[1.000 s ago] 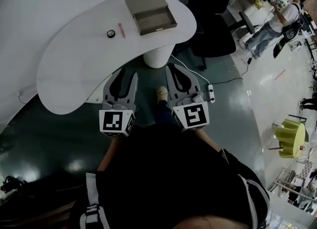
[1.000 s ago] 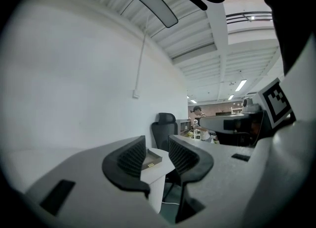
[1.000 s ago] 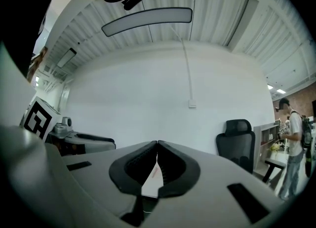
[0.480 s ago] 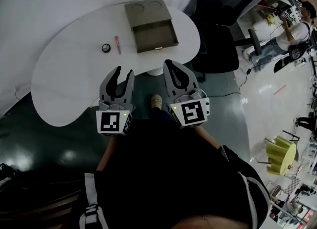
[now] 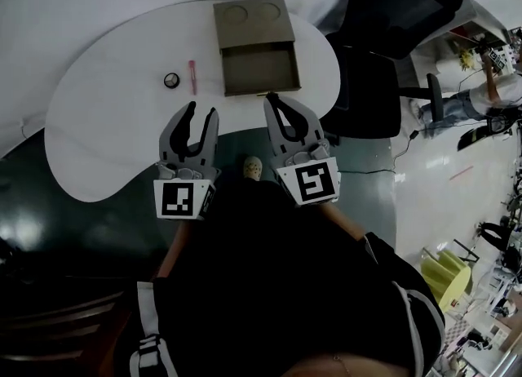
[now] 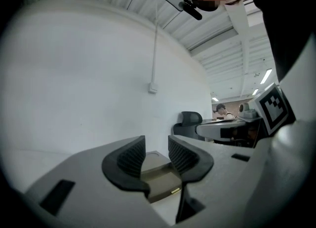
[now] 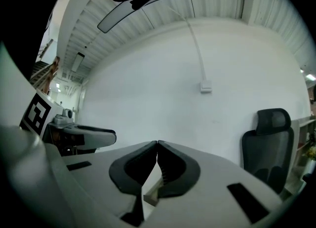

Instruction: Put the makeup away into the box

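A brown box (image 5: 256, 47) with its drawer pulled out stands at the far right of the white table (image 5: 98, 139). Left of it lie a small round black compact (image 5: 171, 80) and a pink stick (image 5: 192, 76). My left gripper (image 5: 201, 109) hovers at the table's near edge, below the compact, open and empty. In the left gripper view the box (image 6: 159, 176) shows between the jaws of the left gripper (image 6: 157, 154). My right gripper (image 5: 273, 102) is shut on nothing, just in front of the drawer. In the right gripper view a box corner (image 7: 151, 192) shows below the right gripper (image 7: 157, 145).
A black office chair (image 5: 383, 49) stands right of the table. The person's shoe (image 5: 253, 167) shows on the dark floor between the grippers. A white wall (image 6: 98, 84) runs behind the table. A person (image 5: 489, 82) stands far off at the right.
Both grippers have moved forward from over the floor to the table's near edge, closer to the box and the makeup. Neither gripper's jaws have changed.
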### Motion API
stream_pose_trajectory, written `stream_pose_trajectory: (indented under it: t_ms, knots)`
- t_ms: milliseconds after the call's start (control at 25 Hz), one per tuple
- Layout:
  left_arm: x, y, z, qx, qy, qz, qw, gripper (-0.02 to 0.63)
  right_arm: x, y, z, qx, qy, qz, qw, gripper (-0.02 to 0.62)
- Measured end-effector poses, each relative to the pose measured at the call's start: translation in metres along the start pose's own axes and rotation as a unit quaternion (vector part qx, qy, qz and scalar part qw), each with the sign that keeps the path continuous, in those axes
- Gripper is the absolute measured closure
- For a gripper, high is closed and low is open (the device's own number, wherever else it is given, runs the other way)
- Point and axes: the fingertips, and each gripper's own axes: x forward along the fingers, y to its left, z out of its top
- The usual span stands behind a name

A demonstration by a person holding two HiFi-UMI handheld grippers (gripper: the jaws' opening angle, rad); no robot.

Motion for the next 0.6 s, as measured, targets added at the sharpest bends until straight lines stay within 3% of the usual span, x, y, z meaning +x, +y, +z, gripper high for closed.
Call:
stream_pose_trajectory:
  t_ms: [320,600]
  knots:
    - [0.028,0.017,-0.014,-0.012,0.035,0.021,0.9991,0.465,0.032,-0.017,-0.012,-0.008,0.012,0.023,1.0,0.572]
    - [0.05,0.041,-0.044,-0.024,0.068,0.013,0.9973,0.465,0.065,-0.001,-0.036,-0.009,0.036,0.059,0.998,0.572]
